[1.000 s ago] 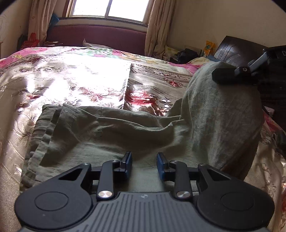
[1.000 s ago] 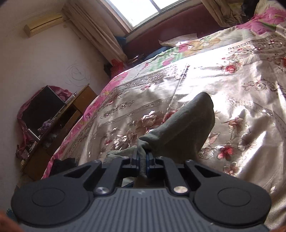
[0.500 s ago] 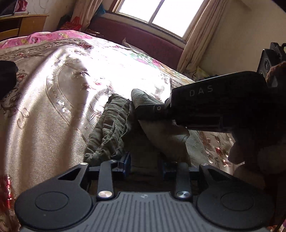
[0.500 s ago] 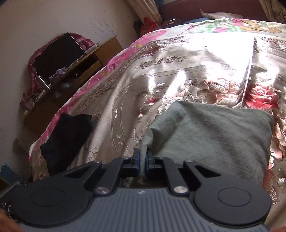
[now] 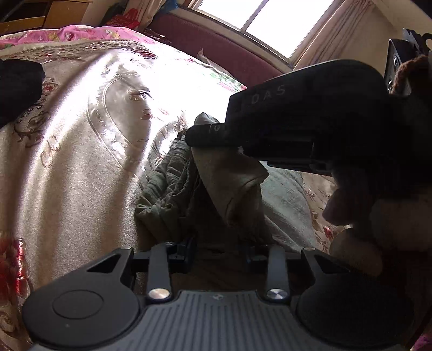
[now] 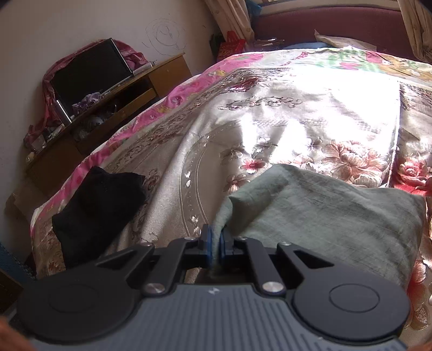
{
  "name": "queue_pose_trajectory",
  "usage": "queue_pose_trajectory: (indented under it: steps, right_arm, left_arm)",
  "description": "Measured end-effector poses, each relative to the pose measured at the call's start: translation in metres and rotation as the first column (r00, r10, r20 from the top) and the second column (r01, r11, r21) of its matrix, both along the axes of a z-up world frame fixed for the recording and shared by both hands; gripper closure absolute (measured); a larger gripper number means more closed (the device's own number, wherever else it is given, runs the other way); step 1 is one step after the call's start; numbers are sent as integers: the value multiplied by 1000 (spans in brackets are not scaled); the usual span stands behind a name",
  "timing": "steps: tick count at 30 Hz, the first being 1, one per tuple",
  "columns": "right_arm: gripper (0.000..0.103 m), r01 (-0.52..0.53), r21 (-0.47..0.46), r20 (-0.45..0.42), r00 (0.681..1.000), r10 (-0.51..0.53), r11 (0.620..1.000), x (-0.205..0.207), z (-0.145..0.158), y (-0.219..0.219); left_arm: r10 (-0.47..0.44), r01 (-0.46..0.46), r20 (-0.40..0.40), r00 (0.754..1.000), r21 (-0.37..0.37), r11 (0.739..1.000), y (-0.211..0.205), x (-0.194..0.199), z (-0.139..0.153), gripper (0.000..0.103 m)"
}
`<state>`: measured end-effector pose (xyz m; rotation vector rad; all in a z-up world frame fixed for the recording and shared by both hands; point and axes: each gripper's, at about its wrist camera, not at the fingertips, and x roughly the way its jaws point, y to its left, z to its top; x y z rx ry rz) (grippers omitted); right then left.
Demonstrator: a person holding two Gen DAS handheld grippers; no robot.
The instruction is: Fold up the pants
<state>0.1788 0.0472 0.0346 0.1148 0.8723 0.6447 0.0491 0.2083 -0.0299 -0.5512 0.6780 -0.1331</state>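
On the bedspread (image 6: 172, 172), right tongs (image 6: 215, 243) pinch the pants (image 6: 324, 216); left tongs (image 5: 219, 249) gape over bunched cloth (its view only).

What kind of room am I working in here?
Most likely a home bedroom: the pants lie on a bed's floral bedspread, with a curtained window behind and a cluttered wooden cabinet alongside.
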Motion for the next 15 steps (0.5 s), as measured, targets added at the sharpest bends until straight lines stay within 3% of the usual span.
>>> queue_pose_trajectory:
  steps: [3, 6, 8, 11, 15]
  right_arm:
    - [87, -41, -70, -23, 999, 40, 997, 0, -19, 16]
    - [72, -46, -18, -30, 999, 46, 999, -2, -20, 11]
    - [68, -43, 51, -40, 998, 45, 998, -3, -12, 1]
    - [69, -15, 85, 5, 1000, 15, 996, -13, 5, -19]
    - [69, 76, 58, 118, 990, -83, 995, -28, 28, -60]
  left_arm:
    - [30, -30, -24, 999, 8, 1000, 8, -11, 2, 56]
    - [42, -42, -19, 999, -7, 999, 21, -31, 8, 51]
    - [67, -66, -33, 997, 22, 998, 26, -42, 12, 51]
    - [118, -118, 1, 993, 100, 988, 32, -61, 26, 51]
    - [99, -116, 108, 989, 165, 979, 28, -61, 51, 51]
